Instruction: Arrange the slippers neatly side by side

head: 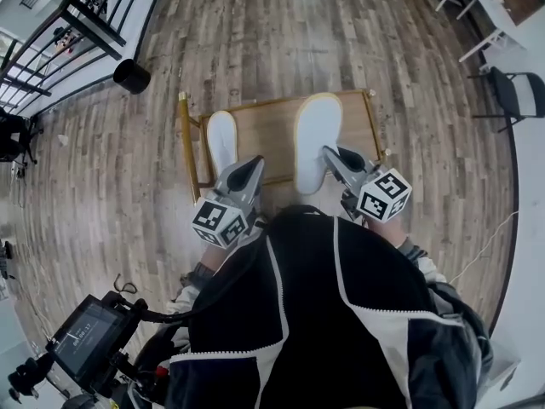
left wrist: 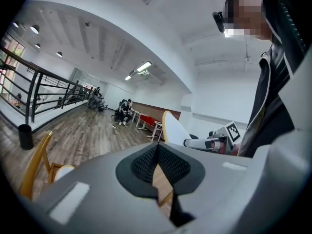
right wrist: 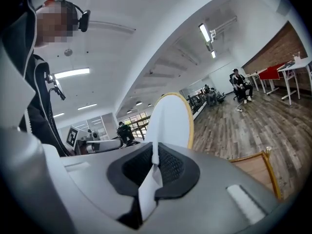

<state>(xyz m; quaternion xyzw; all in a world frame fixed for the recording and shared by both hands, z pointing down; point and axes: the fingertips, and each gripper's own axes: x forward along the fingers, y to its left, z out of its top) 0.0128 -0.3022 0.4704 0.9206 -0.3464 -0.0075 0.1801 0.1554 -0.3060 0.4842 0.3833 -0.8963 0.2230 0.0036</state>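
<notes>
Two white slippers are over a low wooden table (head: 264, 126). The left slipper (head: 221, 139) lies flat near the table's left rail and shows at the lower left of the left gripper view (left wrist: 63, 172). The right slipper (head: 317, 141) is held up on its edge, its white sole with a tan rim facing the camera (right wrist: 170, 121). My right gripper (head: 329, 154) (right wrist: 155, 152) is shut on that slipper's edge. My left gripper (head: 254, 165) (left wrist: 157, 147) hovers between the two slippers, shut, with nothing between its pads. The raised slipper (left wrist: 173, 128) also stands in the left gripper view.
A black bin (head: 131, 76) stands on the wood floor beyond the table, beside a black railing (head: 51, 49). White tables and a dark chair (head: 515, 92) are at the right. A device with a screen (head: 85, 335) sits at the lower left. People sit far off (left wrist: 124, 112).
</notes>
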